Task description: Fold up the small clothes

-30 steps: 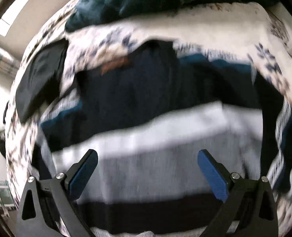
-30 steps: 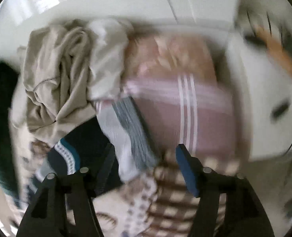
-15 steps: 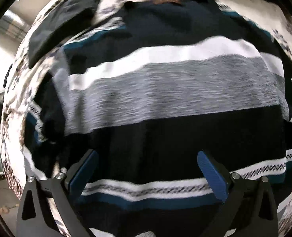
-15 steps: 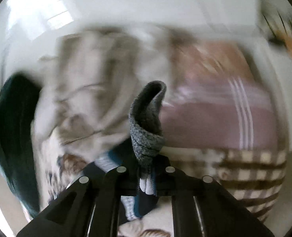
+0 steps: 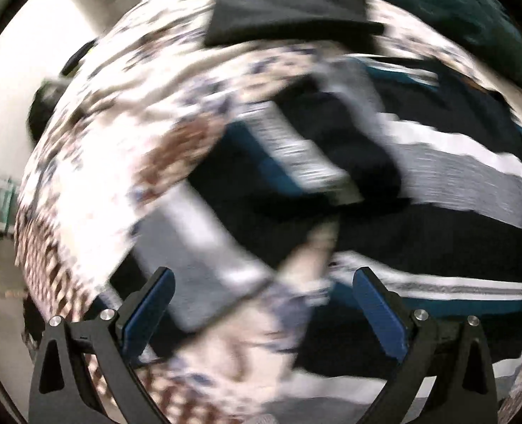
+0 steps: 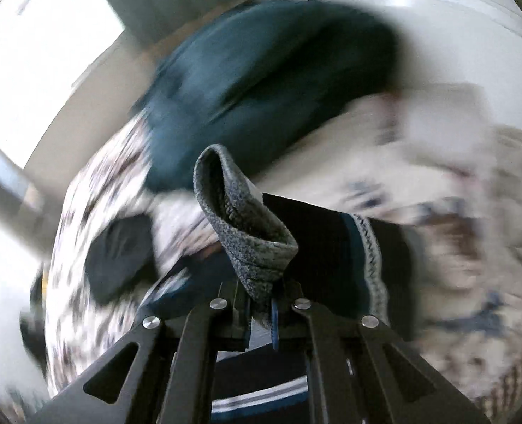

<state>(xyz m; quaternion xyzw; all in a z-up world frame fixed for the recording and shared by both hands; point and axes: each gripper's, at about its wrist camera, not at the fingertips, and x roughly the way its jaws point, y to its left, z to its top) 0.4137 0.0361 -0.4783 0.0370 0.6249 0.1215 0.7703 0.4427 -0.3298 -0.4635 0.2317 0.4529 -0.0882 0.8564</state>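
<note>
A striped sweater (image 5: 437, 190) in navy, grey, white and teal lies spread on a floral bedspread (image 5: 126, 134). One sleeve (image 5: 204, 247) angles down toward my left gripper (image 5: 264, 311), which hangs open above it with nothing between its blue pads. In the right wrist view my right gripper (image 6: 261, 314) is shut on a bunched grey fold of the sweater (image 6: 247, 226). The navy and teal patterned cloth (image 6: 363, 258) trails off behind that fold to the right. Both views are blurred by motion.
A folded black garment (image 5: 289, 10) lies on the bedspread beyond the sweater, also seen as a dark patch (image 6: 119, 258). A dark teal blanket (image 6: 268, 84) is heaped at the far end. A beige crumpled cloth (image 6: 473, 162) lies to the right.
My right gripper closed on the sweater's grey fold and swung toward the teal blanket. My left gripper, still open, swept across the sweater to its sleeve and rolled.
</note>
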